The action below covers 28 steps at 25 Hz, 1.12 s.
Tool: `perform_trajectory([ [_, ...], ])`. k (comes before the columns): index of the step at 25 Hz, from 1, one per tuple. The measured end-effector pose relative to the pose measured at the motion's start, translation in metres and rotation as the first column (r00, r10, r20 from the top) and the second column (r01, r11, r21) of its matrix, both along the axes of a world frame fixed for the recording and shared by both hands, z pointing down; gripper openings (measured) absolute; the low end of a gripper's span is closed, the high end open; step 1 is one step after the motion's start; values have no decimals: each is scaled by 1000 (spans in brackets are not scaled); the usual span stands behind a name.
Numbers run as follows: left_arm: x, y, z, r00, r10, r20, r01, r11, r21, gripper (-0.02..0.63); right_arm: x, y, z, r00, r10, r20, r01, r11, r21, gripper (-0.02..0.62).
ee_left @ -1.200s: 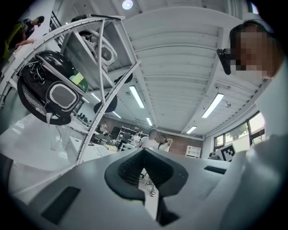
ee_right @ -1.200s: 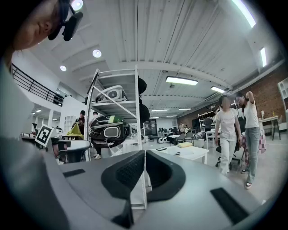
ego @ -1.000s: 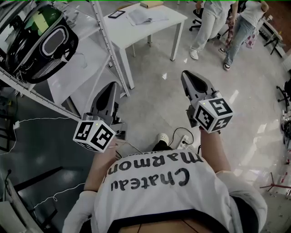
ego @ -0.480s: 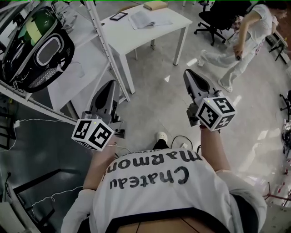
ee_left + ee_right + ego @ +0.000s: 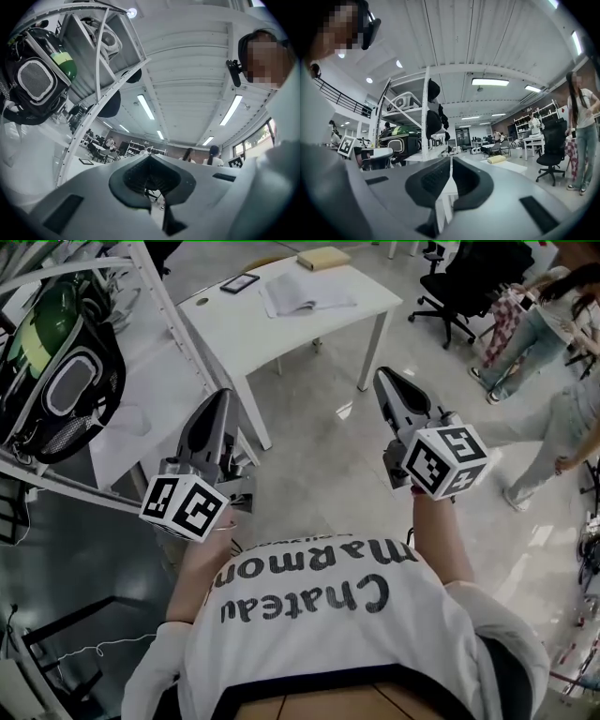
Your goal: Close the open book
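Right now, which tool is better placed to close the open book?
Probably the right tool: open floor lies between it and the book on the table. The left tool is beside the rack post. Both are shut, far from the book.

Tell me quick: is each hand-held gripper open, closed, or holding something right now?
Left hand-held gripper: closed, holding nothing.
Right hand-held gripper: closed, holding nothing.

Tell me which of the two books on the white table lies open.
The white book in the middle of the table, its pages spread; the tan book at the far edge is closed.
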State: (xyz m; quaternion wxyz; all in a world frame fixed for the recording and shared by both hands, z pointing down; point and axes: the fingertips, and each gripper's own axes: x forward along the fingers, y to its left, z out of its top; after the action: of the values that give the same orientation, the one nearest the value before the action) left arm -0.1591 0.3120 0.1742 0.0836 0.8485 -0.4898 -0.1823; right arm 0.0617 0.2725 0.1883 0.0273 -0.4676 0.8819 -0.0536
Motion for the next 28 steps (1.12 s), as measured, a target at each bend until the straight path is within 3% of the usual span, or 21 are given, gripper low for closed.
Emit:
perform_trajectory([
  [6, 26, -42, 11, 1000, -18, 11, 18, 1000, 8, 23, 30, -39, 11, 1000, 8, -5, -8, 1000, 7, 34],
  [15, 51, -74, 32, 1000, 10, 23, -8, 997, -79, 23, 55, -61, 35, 999, 33, 29, -31, 997, -70, 35],
  [28, 50, -109, 63, 999, 25, 30, -21, 991, -135, 23, 36, -93, 79, 999, 5, 45, 3, 986, -164, 35],
])
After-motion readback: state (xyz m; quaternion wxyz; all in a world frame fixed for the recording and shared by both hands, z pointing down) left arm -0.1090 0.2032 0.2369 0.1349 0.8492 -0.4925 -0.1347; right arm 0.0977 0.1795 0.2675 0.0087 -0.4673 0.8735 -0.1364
